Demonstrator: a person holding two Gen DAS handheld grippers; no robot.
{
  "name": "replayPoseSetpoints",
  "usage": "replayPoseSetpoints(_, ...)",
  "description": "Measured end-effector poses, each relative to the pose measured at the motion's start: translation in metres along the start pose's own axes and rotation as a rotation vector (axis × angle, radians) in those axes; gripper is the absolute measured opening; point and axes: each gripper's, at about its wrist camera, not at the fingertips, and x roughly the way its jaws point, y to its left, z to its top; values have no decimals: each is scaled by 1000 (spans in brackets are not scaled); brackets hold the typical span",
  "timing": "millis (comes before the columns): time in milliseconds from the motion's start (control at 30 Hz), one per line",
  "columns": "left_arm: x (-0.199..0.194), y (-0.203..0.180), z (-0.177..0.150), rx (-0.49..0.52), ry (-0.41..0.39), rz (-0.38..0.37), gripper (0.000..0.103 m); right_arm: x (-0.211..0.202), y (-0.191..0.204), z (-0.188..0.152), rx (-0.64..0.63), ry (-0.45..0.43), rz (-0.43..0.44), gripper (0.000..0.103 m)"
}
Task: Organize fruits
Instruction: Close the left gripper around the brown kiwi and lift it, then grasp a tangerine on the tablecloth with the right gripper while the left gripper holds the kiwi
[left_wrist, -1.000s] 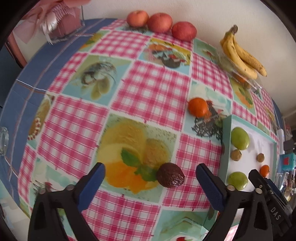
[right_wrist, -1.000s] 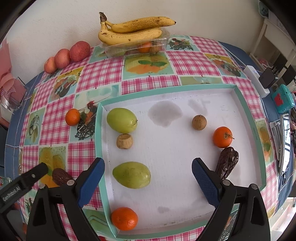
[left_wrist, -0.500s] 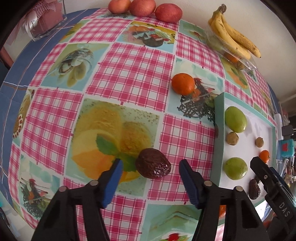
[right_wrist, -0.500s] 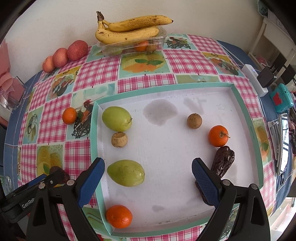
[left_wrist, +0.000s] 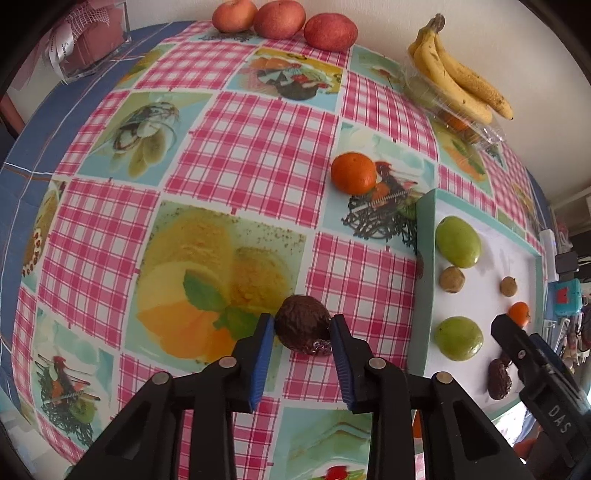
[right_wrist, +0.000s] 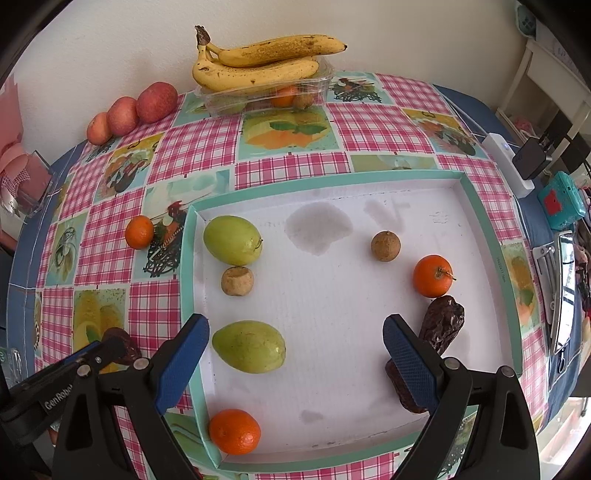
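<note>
Left gripper (left_wrist: 302, 328), lower centre of frame, pads closed on wrinkled dark-brown date (left_wrist: 303, 328) on checked tablecloth (left_wrist: 258, 147). Right gripper (right_wrist: 295, 345) wide, empty, above white teal-rimmed tray (right_wrist: 332, 314).

A white power strip (right_wrist: 508, 164), black adapter (right_wrist: 532, 158) and turquoise gadget (right_wrist: 560, 199) line the table's edge.

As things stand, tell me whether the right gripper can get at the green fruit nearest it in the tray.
Probably yes: the right gripper is open, the green fruit lies between its blue fingers, and nothing covers it inside the tray.
</note>
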Motion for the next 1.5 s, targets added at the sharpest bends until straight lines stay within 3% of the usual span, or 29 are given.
replayPoseSetpoints(167,-6,2,2,-4,-16,-11,24,2,-4,0,9,10,-4,95)
replayPoseSetpoints(400,-6,5,6,6,-12,-16,26,1,-4,0,8,7,-4,95)
replayPoseSetpoints(567,-2,3,4,20,-10,23,47,1,-4,0,7,7,-5,95)
replayPoseSetpoints(667,3,3,5,15,2,2,47,1,-5,0,9,7,-2,95)
replayPoseSetpoints(800,15,-1,2,30,28,39,46,1,-5,1,9,8,-2,95)
replayPoseSetpoints(867,20,0,2,22,44,37,38,1,-6,1,8,9,0,95)
replayPoseSetpoints(933,23,2,2,13,50,30,36,1,-7,1,8,10,0,95)
replayPoseSetpoints(1333,-10,8,18,-10,-75,58,35,5,-2,5,1,-9,7,95)
replayPoseSetpoints(1500,-17,9,45,-47,-115,84,35,4,8,13,-28,-53,31,95)
